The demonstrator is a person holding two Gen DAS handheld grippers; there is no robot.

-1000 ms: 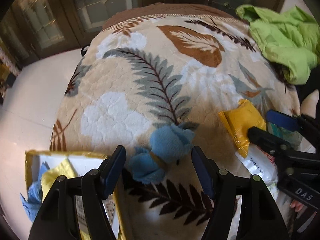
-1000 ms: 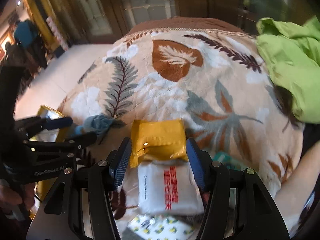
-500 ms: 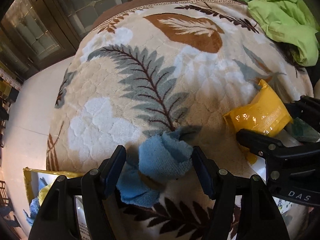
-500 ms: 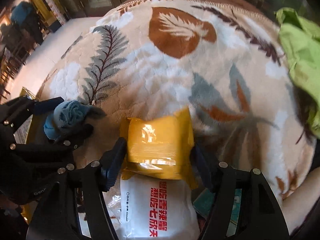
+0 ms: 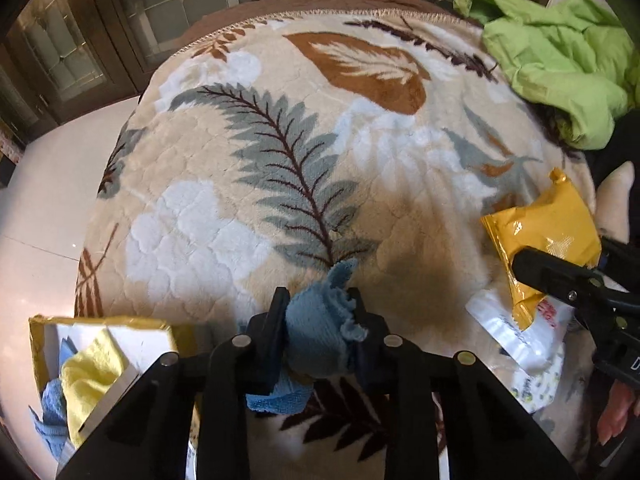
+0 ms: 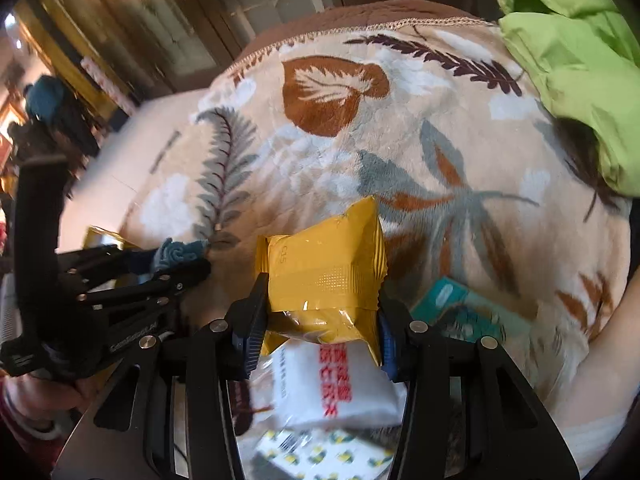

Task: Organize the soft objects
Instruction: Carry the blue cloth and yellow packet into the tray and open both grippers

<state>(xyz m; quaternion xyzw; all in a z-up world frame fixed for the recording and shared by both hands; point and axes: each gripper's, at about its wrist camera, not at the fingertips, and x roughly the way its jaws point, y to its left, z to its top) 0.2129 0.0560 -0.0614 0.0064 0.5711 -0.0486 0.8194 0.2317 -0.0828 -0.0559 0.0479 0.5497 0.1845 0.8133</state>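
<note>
On the leaf-patterned fleece blanket (image 5: pixel 248 216), both grippers point steeply down.
Left gripper (image 5: pixel 318 322) is closing on the crumpled blue cloth (image 5: pixel 320 336); right gripper (image 6: pixel 320 320) is closing on the yellow foil packet (image 6: pixel 324 272); open blanket lies toward twelve o'clock.

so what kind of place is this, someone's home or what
Probably a room in a home: a fleecy leaf-print blanket covers a soft surface, a green garment lies crumpled on it, and wooden doors with glass panes stand behind.
</note>
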